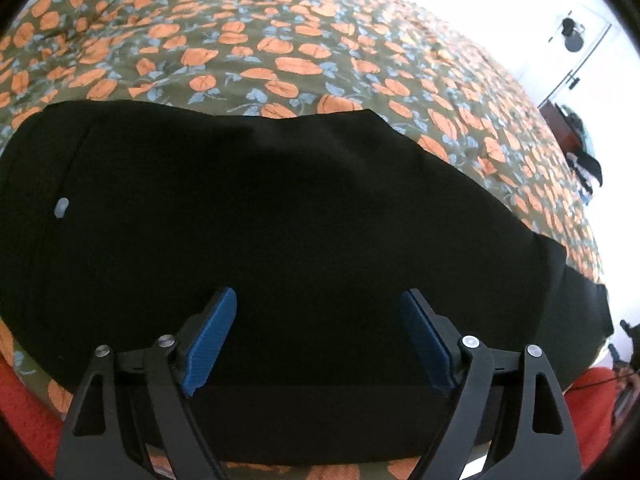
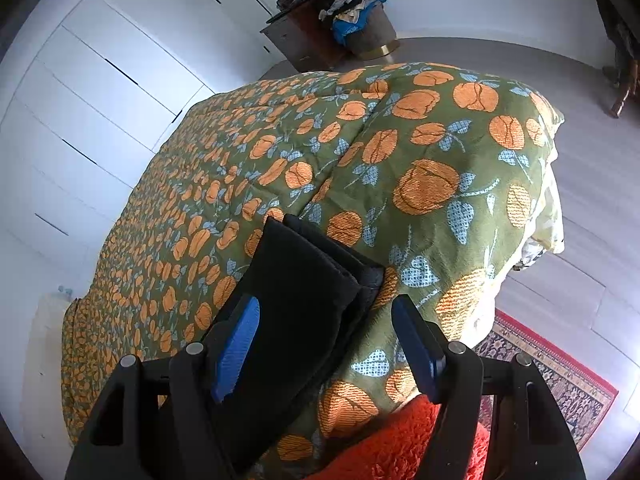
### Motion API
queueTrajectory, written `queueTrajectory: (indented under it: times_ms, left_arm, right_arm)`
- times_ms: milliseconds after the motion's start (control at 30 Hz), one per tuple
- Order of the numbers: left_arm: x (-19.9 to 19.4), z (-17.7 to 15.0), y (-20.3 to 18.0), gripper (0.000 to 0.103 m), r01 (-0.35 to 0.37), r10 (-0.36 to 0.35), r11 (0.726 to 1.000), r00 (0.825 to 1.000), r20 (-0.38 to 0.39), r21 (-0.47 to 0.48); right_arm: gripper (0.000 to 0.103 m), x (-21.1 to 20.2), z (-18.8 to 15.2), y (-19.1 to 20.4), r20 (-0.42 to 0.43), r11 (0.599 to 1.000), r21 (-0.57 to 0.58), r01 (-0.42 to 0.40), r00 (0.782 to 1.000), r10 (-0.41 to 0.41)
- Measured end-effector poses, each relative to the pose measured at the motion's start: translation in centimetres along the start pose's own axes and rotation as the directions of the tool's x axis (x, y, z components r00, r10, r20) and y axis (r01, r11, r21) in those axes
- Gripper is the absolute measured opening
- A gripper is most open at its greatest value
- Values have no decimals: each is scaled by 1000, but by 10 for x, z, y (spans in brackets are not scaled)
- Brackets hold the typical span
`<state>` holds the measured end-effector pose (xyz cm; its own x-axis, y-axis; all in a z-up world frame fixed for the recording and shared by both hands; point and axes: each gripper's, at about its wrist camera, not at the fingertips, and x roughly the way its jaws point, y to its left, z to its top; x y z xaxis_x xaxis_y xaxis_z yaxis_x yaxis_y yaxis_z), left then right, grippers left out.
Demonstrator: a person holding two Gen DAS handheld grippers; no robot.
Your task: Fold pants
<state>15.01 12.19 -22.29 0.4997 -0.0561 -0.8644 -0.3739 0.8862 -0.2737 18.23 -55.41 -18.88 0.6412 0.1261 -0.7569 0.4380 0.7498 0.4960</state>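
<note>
Black pants [image 1: 280, 220] lie flat across the floral bedspread [image 1: 280, 40], waist end with a small pale button [image 1: 61, 207] at the left. My left gripper [image 1: 318, 300] is open and hovers just over the near edge of the pants, empty. In the right wrist view the leg ends of the pants [image 2: 304, 280] lie stacked on the bedspread [image 2: 420, 140], near the bed's corner. My right gripper [image 2: 326, 308] is open over those leg ends, its left pad [image 2: 236, 348] above the fabric, holding nothing.
An orange-red blanket [image 2: 400, 440] lies at the bed's near edge. A patterned rug [image 2: 560, 380] covers the floor at the right. White wardrobe doors [image 2: 100, 100] stand to the left, a basket piled with clothes [image 2: 360, 20] beyond the bed.
</note>
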Motion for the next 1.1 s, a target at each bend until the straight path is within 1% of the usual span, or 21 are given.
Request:
queueTrajectory:
  times_ms: [100,133,167,200,267,333,400,467,533,567,600,733,767,800,833,900,967,1033,1100]
  left_arm:
    - [0,2,0,86,6,-6,1000,1000,7,13]
    - [0,1,1,86,7,-7,1000,1000,9,15]
    - [1,0,1,86,7,-7,1000,1000,12,21]
    - [1,0,0,86,3,-3,1000,1000,14,30]
    - [1,-4,-3,86,-9,9,999,1000,18,47]
    - [2,-5,-4,87,-23,22,998,1000,19,54]
    - [3,-5,-6,88,-30,29,998,999,20,56]
    - [4,-5,-8,89,-39,37,997,999,22,61]
    - [4,-5,-9,89,-45,44,997,999,22,66]
    - [4,-5,-9,89,-46,45,997,999,22,67]
    - [4,-5,-8,89,-45,43,997,999,23,67]
    - [3,-5,-6,89,-32,30,998,999,24,58]
    - [3,-5,-6,89,-31,29,998,999,24,58]
    - [3,-5,-5,89,-30,29,998,999,24,58]
    - [3,-5,-6,89,-30,29,998,999,24,58]
    - [3,-5,-6,89,-31,30,998,999,24,58]
    - [3,-5,-6,89,-34,33,998,999,25,59]
    - [3,-5,-6,89,-38,37,997,999,25,60]
    - [3,-5,-6,89,-40,39,997,999,25,61]
  right_arm:
    - [69,4,2,-6,-28,999,33,-20,999,21]
    - [69,7,5,-10,-55,997,67,-46,997,50]
    - [69,10,8,-17,-76,989,114,-90,992,99]
    - [69,11,11,-24,-79,979,161,-129,987,143]
    - [69,8,18,-40,-44,947,254,-195,976,213]
    - [69,5,29,-51,-5,921,302,-247,965,261]
    - [69,8,40,-51,-21,918,288,-275,956,293]
    - [69,18,50,-42,-87,928,232,-292,944,318]
    - [69,35,54,-31,-190,928,191,-321,915,356]
    - [69,40,54,-27,-225,937,169,-307,913,340]
    - [69,43,54,-26,-234,946,148,-289,919,318]
    - [69,52,56,-26,-247,958,114,-263,927,283]
    - [69,50,58,-25,-230,968,89,-233,941,247]
    - [69,50,58,-25,-220,974,74,-213,949,224]
    - [69,51,59,-25,-219,976,67,-206,951,216]
    - [69,56,58,-31,-246,972,81,-219,941,232]
    - [69,61,54,-37,-275,973,78,-215,934,229]
    - [69,63,50,-45,-297,967,104,-234,920,255]
    - [69,64,46,-54,-303,963,139,-233,915,265]
